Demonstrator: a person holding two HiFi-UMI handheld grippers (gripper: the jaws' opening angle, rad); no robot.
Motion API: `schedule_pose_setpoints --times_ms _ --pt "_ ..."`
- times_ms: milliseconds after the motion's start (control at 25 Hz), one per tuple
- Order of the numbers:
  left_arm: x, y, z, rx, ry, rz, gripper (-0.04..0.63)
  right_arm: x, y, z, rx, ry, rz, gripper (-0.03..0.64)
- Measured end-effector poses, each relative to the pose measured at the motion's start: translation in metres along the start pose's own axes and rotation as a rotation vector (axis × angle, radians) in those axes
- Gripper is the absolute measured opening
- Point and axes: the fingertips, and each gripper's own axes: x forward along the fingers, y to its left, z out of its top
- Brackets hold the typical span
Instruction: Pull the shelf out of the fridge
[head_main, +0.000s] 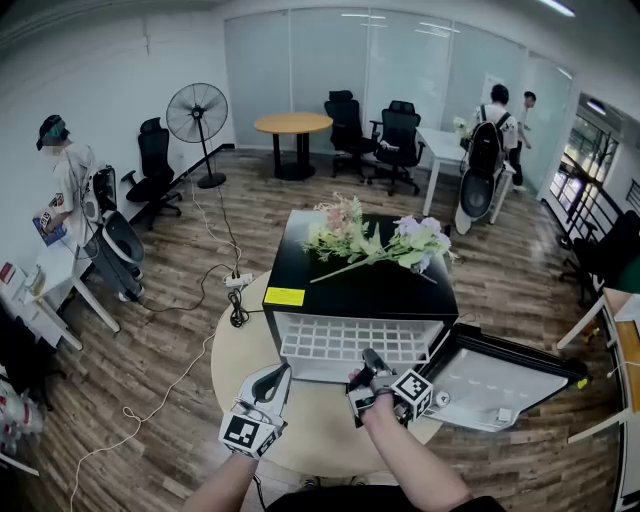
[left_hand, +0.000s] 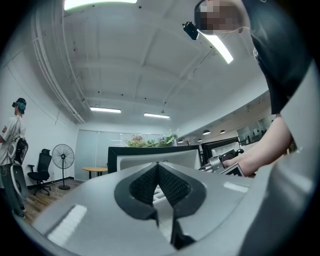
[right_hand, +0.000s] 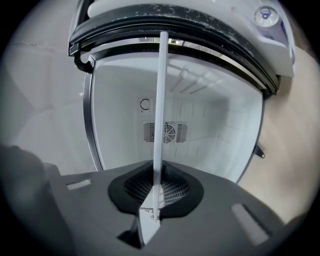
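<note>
The right gripper (right_hand: 156, 192) is clamped on the thin front rim of the white shelf (head_main: 350, 345), which lies in the fridge's (head_main: 360, 285) open mouth. A crooked pull could wedge it against the walls or slip the rim free (the left gripper (head_main: 268, 388), jaws together and empty, lends no support). The fridge stands at the far edge of a round pale bench (head_main: 320, 425), in a wood-floored office.

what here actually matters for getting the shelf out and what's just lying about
For the job:
fridge
shelf
right gripper, shut on the shelf's edge

Just lying about:
flowers on top of the fridge
fan
office chairs
</note>
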Motion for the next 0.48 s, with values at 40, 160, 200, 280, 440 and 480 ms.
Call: schedule_pose_setpoints --times_ms 40,160,200,280,440,480 --pt "-0.001 -0.001 0.000 0.000 -0.002 -0.002 0.000 -0.001 0.000 0.000 0.001 -0.001 -0.002 0.035" --pt "-0.004 -0.001 0.001 -0.003 -0.004 0.000 0.000 -0.005 0.000 -0.001 0.007 -0.007 -0.007 0.035" --pt "-0.005 -0.001 0.002 -0.003 -0.006 0.002 0.000 -0.006 0.000 -0.002 0.009 -0.009 -0.008 0.035" --pt "-0.007 0.000 0.004 -0.002 -0.011 0.003 0.000 -0.008 -0.001 -0.003 0.009 -0.015 -0.009 0.035" --pt "-0.012 -0.001 0.007 0.002 -0.015 0.002 0.000 -0.014 -0.001 -0.005 0.014 -0.025 -0.009 0.035" --pt "-0.013 -0.001 0.007 0.002 -0.016 0.002 0.000 -0.016 -0.001 -0.006 0.014 -0.027 -0.010 0.035"
